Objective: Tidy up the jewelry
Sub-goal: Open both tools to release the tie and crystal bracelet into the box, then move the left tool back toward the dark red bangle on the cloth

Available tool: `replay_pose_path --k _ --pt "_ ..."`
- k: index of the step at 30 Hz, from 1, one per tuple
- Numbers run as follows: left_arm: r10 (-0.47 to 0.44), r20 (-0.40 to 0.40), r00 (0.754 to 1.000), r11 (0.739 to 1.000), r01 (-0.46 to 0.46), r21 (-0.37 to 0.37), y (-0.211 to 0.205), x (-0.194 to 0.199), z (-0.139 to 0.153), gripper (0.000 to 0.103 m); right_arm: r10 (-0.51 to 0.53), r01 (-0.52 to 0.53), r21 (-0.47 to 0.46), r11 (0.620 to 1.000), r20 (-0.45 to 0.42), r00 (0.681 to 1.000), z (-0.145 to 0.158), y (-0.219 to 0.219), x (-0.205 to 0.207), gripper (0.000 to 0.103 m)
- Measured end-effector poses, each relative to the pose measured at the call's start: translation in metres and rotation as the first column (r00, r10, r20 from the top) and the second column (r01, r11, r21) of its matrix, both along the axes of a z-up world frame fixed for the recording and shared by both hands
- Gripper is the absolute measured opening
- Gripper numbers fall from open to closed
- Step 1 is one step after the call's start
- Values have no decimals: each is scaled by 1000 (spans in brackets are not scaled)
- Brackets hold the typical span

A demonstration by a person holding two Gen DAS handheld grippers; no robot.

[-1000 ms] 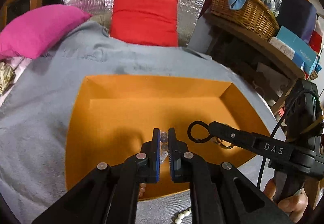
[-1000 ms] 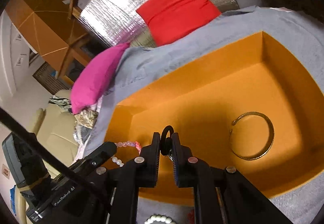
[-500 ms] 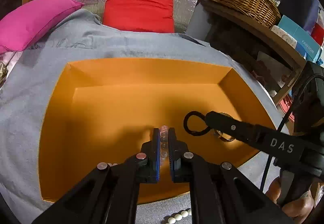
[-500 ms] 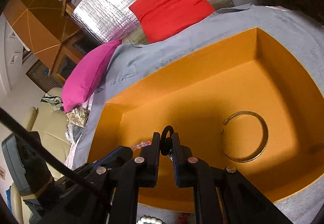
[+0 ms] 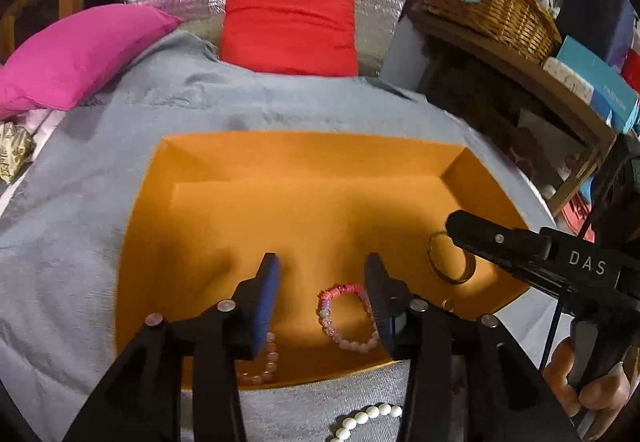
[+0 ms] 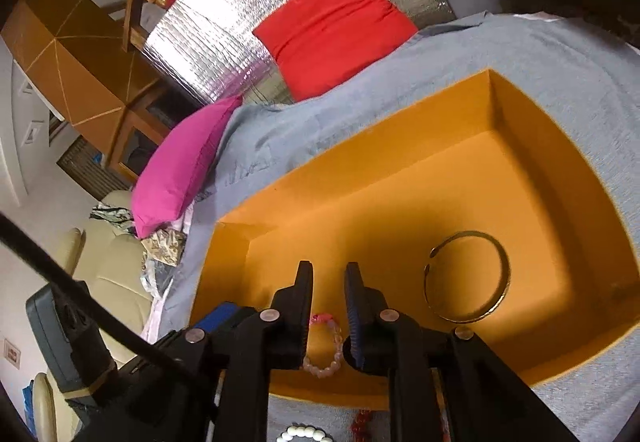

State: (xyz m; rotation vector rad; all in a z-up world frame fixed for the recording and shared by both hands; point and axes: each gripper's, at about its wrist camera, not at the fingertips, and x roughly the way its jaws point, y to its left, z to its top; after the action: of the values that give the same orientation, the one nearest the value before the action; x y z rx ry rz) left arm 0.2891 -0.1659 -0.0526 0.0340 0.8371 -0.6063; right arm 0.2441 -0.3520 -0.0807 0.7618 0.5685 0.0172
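Observation:
An open orange box point(image 5: 304, 158) point(image 6: 400, 178) lies on a grey cloth. My left gripper point(image 5: 322, 282) is open over the box's near part, empty. Below it a pink and clear bead bracelet point(image 5: 347, 316) point(image 6: 325, 352) lies on the box floor. A second pale pink bead bracelet point(image 5: 260, 366) lies partly behind the left finger. A gold bangle point(image 5: 452, 260) point(image 6: 466, 276) lies at the box's right. My right gripper point(image 6: 328, 286) is open and empty; it shows in the left wrist view point(image 5: 500, 242) over the bangle. A small ring point(image 5: 447, 305) lies near the box's front right.
A white bead string point(image 5: 366, 420) point(image 6: 306, 434) and red beads point(image 6: 362, 422) lie on the grey cloth point(image 5: 80, 242) in front of the box. A red cushion point(image 5: 290, 26), a pink pillow point(image 5: 76, 50) and a wicker basket point(image 5: 492, 2) on a shelf stand beyond.
Both grippers have opened. The bead bracelet left my left gripper and now lies in the box. The dark ring is gone from my right gripper, which has pulled back to the right.

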Motion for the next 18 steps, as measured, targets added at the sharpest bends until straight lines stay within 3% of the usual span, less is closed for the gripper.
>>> replay_pose_path --k 3,9,11,13,18 --pt "27 28 999 1000 -27 -13 11 -4 8 58 -2 2 12 1000 19 1000 6 -4 -10 29" --pt "85 93 992 996 -85 -1 30 -18 19 63 -20 18 19 1000 73 997 21 -16 -40 35" --pt "105 107 989 994 -106 0 37 -23 21 65 -35 33 25 999 86 996 24 -21 -51 48" --pt "127 118 985 992 -128 -4 46 -29 23 67 -60 57 30 998 101 993 27 -27 -63 55" --pt "167 109 980 986 -166 -16 64 -39 23 69 -87 83 46 996 110 990 28 -33 -82 55"
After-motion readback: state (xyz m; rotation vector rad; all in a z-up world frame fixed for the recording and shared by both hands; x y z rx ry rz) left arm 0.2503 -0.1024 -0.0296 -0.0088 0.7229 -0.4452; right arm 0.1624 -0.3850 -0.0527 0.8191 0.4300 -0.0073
